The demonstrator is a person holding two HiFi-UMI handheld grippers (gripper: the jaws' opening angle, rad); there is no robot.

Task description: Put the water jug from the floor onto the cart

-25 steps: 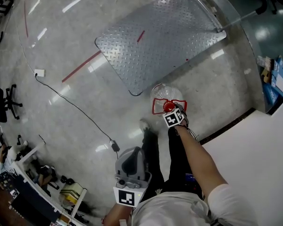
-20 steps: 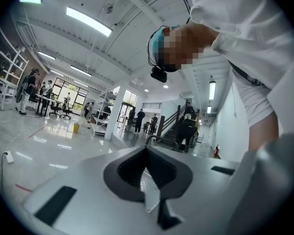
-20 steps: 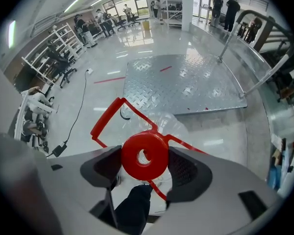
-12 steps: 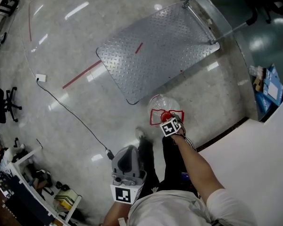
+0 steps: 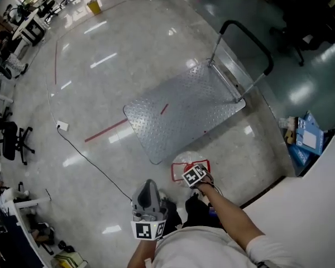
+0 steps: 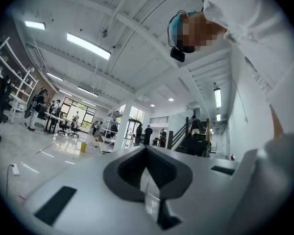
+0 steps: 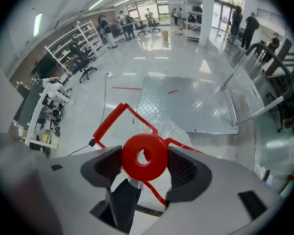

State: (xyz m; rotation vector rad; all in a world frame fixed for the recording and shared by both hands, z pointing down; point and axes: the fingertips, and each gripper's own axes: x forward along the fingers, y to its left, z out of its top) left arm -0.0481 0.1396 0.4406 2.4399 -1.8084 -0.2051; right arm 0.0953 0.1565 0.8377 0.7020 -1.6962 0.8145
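RIGHT hand-held gripper (image 7: 144, 163): jaws clamped on jug (image 7: 174, 131) by red cap (image 7: 143, 155) | LEFT hand-held gripper (image 6: 147, 166): jaws closed, empty, at near left | JUG: just beyond near edge of cart (image 5: 184, 113), not on deck

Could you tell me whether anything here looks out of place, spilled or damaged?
Nothing looks spilled or damaged. The right gripper is shut on the red cap of the clear plastic water jug. The only untidy thing is a thin black cable trailing loose across the grey floor beside the steel checker-plate cart.
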